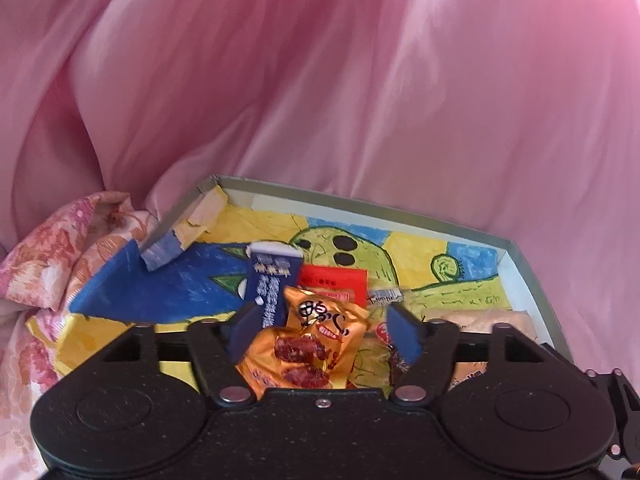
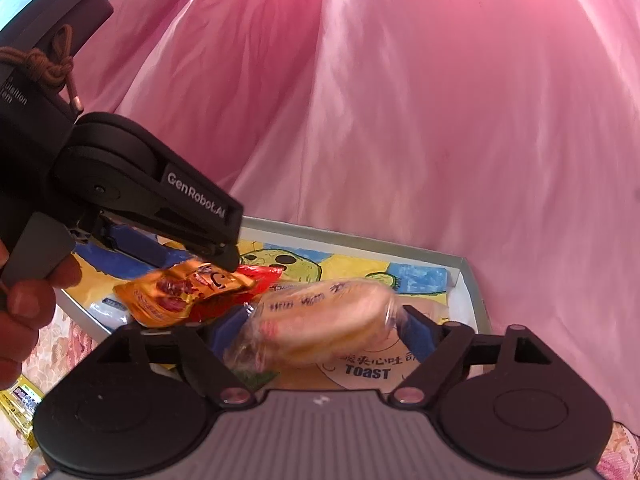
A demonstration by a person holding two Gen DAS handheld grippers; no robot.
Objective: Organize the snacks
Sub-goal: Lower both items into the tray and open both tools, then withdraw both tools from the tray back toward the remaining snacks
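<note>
Left gripper (image 1: 322, 332) stands wide around the orange snack packet (image 1: 308, 344) in the painted box (image 1: 516, 264); right gripper (image 2: 324, 334) gapes, its pads (blue) clear of a wrapped bun (image 2: 320, 316), nearer right

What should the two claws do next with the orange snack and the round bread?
Probably lift both claws up and away. The left claw stands open around the orange snack packet, the right claw open around the wrapped round bread, and both snacks already sit over the painted box.

Orange snack pkt (image 1: 306, 344), wrapped bun (image 2: 320, 320) in box (image 1: 360, 196)
</note>
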